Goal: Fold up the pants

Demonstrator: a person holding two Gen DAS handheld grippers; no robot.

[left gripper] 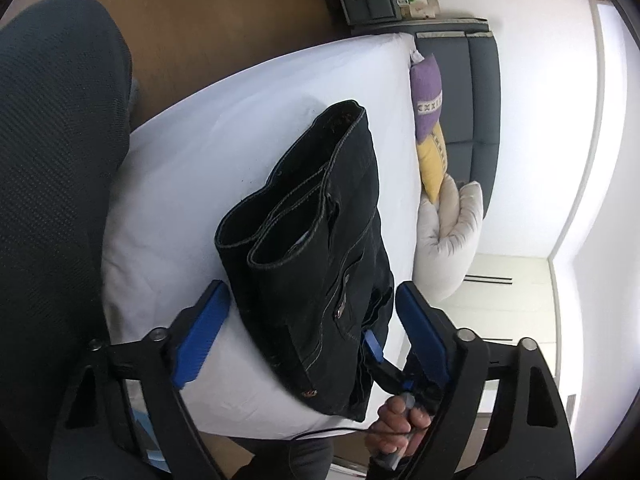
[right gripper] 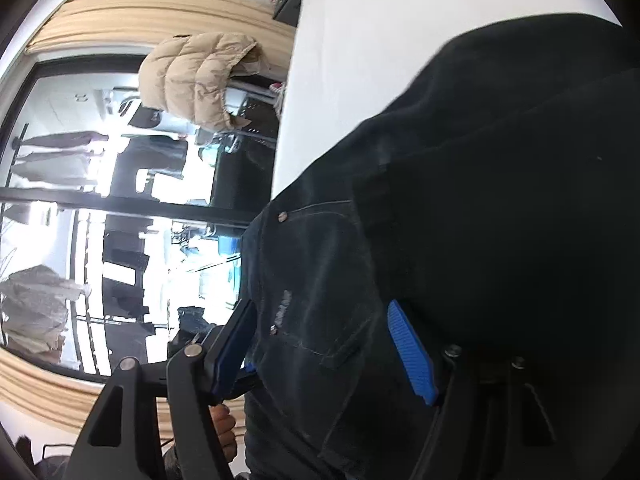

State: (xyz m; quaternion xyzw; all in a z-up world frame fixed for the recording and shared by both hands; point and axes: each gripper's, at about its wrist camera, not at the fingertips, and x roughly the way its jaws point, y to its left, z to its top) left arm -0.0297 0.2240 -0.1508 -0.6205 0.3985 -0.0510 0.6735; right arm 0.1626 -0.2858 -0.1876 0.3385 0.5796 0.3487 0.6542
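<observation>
Pants (left gripper: 320,248) already folded compact on bed (left gripper: 192,184) — nearly done. Left hand-held gripper (left gripper: 308,312) wide, straddling bundle; right hand-held gripper (right gripper: 320,344) wide around denim — final tidy left.

Nothing legible shows in either view; the purple cushion (left gripper: 427,96) carries only a stitched cross pattern.

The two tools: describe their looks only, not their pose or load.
The left tool has black angular linkage arms with triangular cut-outs and silver pivot bolts, carrying flat blue fingers with a finely ribbed face. The right tool is built the same way: black arms, silver bolts, ribbed blue fingers. A thin black cable runs below.
</observation>
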